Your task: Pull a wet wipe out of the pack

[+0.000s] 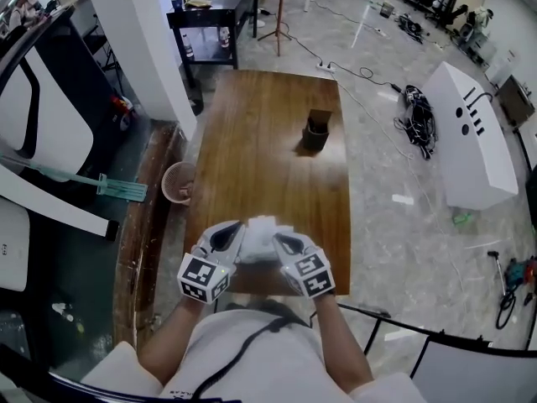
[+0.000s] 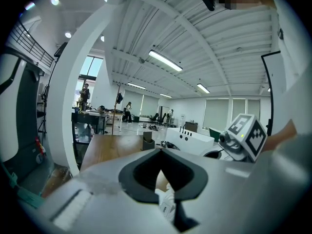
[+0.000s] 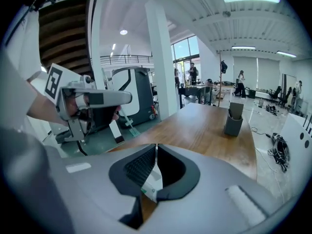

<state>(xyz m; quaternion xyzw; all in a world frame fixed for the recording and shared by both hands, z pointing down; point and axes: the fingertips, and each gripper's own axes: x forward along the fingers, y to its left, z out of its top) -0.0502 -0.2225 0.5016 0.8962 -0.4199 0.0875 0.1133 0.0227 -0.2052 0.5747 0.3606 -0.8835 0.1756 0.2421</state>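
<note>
So both grippers are sitting close together right in front of the person's chest, over the near edge of the desk (image 1: 268, 141), with the pack (image 1: 262, 227) hanging in the air between them and not resting on anything. The left gripper (image 1: 237, 240) is closing down on crumpled white material with a small printed label, and the right gripper (image 1: 281, 243) is pinching a smoother white flap with a green edge. I'm reading both as the pack, and I can't tell if an actual wipe is in either pinch. That's what's worrying me: if both are only biting film, pulling apart is probably going to stretch or rip the wrapper, or drag out a whole clump instead of one sheet. The stuff is likely slick too, so one side slipping means the pack is dropping at the desk edge or onto the floor. The desk is bare dark wood with just a dark holder (image 1: 317, 130) sitting near the far end. The room's a big open workspace – pale stone floor with cables (image 1: 418, 116) lying around, a white pillar (image 1: 143, 40) on the left, a black table (image 1: 214, 7) further back, and a white cabinet-looking unit (image 1: 470, 133) off to the right.
</note>
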